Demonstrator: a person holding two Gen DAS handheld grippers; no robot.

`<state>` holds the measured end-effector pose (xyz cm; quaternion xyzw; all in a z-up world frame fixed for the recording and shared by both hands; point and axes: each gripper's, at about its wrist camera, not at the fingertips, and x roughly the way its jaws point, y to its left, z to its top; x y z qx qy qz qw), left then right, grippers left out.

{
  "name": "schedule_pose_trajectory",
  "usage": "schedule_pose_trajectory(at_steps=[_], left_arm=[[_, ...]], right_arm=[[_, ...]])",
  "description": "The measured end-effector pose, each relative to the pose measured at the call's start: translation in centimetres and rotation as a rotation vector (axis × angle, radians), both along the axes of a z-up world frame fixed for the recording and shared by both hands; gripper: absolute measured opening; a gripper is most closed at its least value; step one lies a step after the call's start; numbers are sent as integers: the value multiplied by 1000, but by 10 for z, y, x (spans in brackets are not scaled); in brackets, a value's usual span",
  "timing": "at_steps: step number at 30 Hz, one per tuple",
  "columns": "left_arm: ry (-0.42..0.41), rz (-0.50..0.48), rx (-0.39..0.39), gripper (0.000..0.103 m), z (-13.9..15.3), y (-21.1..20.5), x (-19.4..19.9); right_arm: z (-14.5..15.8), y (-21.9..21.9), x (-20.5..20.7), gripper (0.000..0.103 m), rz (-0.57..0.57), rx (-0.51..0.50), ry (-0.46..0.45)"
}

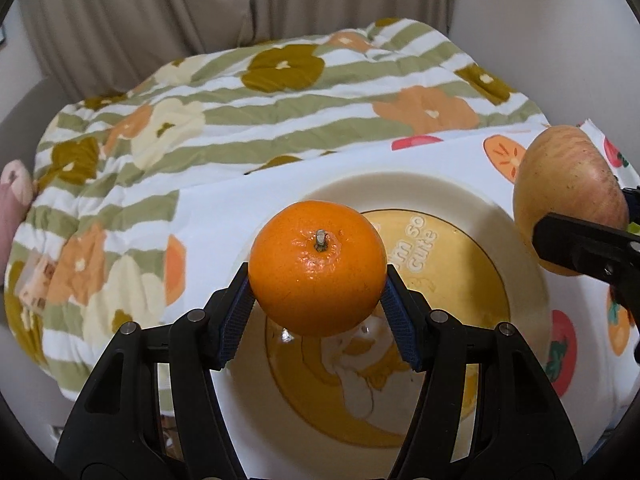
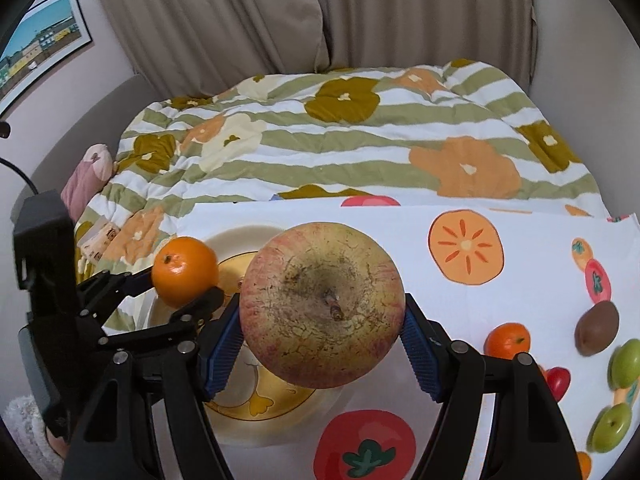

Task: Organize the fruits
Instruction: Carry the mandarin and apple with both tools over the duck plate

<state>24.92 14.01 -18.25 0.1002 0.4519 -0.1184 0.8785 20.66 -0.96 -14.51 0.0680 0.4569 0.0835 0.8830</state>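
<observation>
My left gripper (image 1: 318,280) is shut on an orange (image 1: 318,266), held above a cream and yellow plate (image 1: 460,280). The orange also shows in the right wrist view (image 2: 185,271), over the plate's left part (image 2: 224,240). My right gripper (image 2: 322,320) is shut on a big reddish-yellow apple (image 2: 322,310), held above the plate's right side. The apple also shows at the right edge of the left wrist view (image 1: 568,192).
A white cloth with fruit prints (image 2: 500,280) lies under the plate. On it at the right lie a small orange (image 2: 507,340), a brown kiwi (image 2: 597,328), a red fruit (image 2: 558,380) and green fruits (image 2: 624,360). A striped floral quilt (image 2: 340,140) lies behind.
</observation>
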Motion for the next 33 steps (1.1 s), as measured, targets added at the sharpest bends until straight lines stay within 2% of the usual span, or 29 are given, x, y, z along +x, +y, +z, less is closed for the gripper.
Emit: schedule_pose_trajectory(at_steps=[7,11,13,15,17,20,33], left_arm=[[20,-46,20,66,-6,-7,11],[38,-59,-3,68,-7,-8,12],[14,-68,-11,75,-3,-8,10],[-20,-79,-20,103,6,-8,8],[-67,-82,-11,103,16,-8,5],[-82,-78,15,103,23,-6,2],[19,35,-36,103,22,50,-23]], right_arm=[[-4,-3,1,70,-40,-2,10],[-3,-5,2,70,-54,-6,16],[-2,-4,3,70,-59,-7,16],[-1,-4,4,70,-61,-11,16],[-1,-5,3,69,-63,-9,10],[1,-9,2,70,-64,-2,10],[-8,14,21,70,46,-26,26]])
